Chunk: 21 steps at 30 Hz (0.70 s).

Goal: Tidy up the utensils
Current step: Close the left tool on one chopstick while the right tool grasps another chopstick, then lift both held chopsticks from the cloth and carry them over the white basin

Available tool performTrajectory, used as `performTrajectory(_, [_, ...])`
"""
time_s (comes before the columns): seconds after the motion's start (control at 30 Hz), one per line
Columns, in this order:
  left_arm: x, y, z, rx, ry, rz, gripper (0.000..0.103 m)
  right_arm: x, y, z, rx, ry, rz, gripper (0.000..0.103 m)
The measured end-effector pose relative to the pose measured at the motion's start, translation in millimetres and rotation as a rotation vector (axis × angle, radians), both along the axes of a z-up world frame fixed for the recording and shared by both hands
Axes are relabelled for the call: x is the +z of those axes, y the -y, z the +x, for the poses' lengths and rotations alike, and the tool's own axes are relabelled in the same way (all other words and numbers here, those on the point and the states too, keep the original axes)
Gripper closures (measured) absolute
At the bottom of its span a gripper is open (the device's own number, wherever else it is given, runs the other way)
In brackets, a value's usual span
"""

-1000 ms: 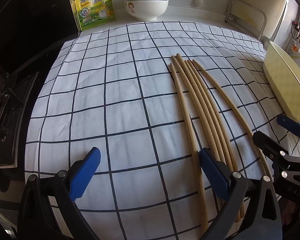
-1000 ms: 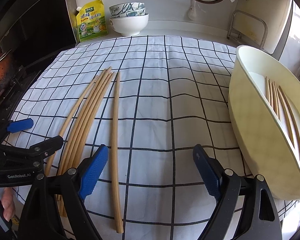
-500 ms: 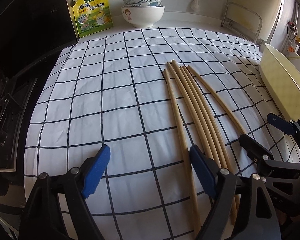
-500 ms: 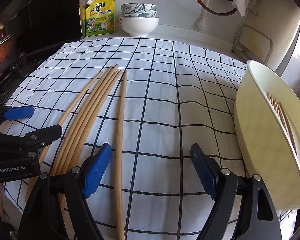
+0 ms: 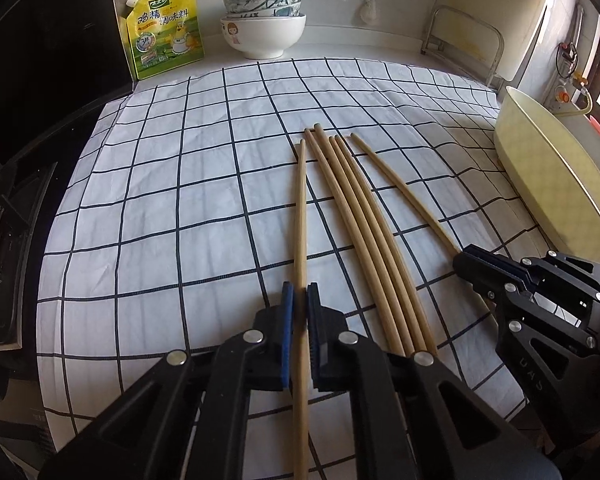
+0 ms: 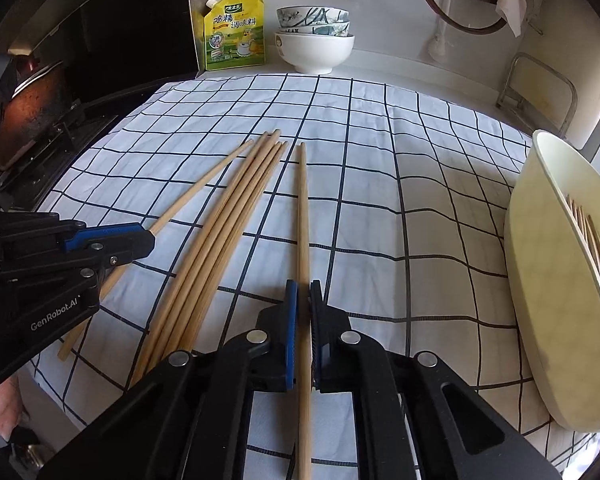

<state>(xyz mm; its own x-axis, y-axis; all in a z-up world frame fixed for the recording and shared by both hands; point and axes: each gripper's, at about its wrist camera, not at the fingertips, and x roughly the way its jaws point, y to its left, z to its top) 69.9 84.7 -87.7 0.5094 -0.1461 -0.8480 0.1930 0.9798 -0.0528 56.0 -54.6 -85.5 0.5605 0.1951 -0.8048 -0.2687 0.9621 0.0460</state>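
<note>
Several long wooden chopsticks lie on a white checked cloth [image 5: 180, 208]. My left gripper [image 5: 300, 304] is shut on the leftmost chopstick [image 5: 300, 216]; in the right wrist view this gripper [image 6: 140, 236] clamps that stick [image 6: 204, 184] at the left. My right gripper [image 6: 303, 300] is shut on the rightmost chopstick [image 6: 302, 216]; in the left wrist view it [image 5: 464, 264] clamps that stick [image 5: 396, 184]. A bundle of chopsticks [image 5: 356, 216] lies between them, also in the right wrist view [image 6: 228, 216]. A cream tray [image 6: 548, 280] at the right holds several chopsticks [image 6: 588, 232].
A yellow seasoning pouch [image 5: 164, 28] and stacked bowls [image 5: 264, 20] stand at the back. A metal rack [image 5: 464, 48] is at the back right. A dark stove [image 6: 28, 120] with a pan borders the cloth on the left.
Both grippers were open over the cloth; each has moved onto a chopstick and shut on it, the left on the leftmost, the right on the rightmost.
</note>
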Motion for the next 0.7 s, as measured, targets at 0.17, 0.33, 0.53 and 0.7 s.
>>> performTrajectory(0.17, [7,-9,0,0.018,0.001,-0.026,0.095,11,9,-3,-0.03,0.013,0.046,0.097])
performTrajectory(0.33, [26,-11,-1,0.024,0.033,-0.043,0.095,30,16,-7,-0.044,0.041,0.1,0.097])
performTrajectory(0.53, [57,5,2,-0.02,0.086,-0.08,0.095,64,35,-16,-0.08,0.108,0.13,0.097])
performTrajectory(0.7, [82,37,11,-0.088,0.128,-0.114,0.095,93,73,-24,-0.154,0.172,0.135,0.097])
